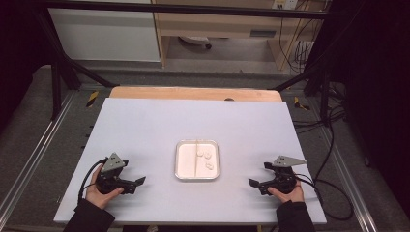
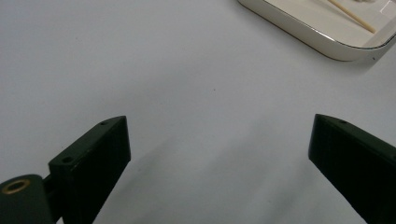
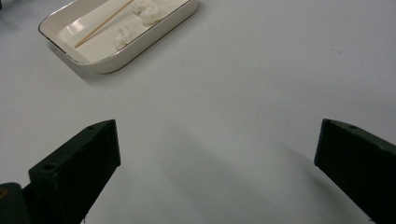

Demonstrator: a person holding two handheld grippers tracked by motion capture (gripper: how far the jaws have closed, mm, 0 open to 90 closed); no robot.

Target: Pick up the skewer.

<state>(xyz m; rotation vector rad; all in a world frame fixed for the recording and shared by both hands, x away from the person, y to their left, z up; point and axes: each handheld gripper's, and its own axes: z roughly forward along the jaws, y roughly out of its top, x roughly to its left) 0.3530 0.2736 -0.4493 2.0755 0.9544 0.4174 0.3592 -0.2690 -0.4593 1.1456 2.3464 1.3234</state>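
A white rectangular tray (image 1: 180, 171) rests at the middle of the white table. Inside it lie a thin wooden stick (image 1: 196, 158) and three small white lumps (image 1: 208, 160). My left gripper (image 1: 140, 181) sits low near the front left, held in a hand, its jaws wide apart with nothing between them. On the front right, my right gripper (image 1: 252, 183) is open and empty too. The tray's corner (image 2: 327, 44) and the stick (image 2: 352, 16) show at the top right of the left gripper view. The right gripper view has the tray (image 3: 140, 46), stick (image 3: 100, 25) and lumps (image 3: 147, 11) at its top left.
The white tabletop (image 1: 145, 130) lies on a wooden board (image 1: 193, 93) at its far edge. A black metal frame (image 1: 58, 82) rises around the table. Cables (image 1: 333, 193) trail off the right side over grey floor.
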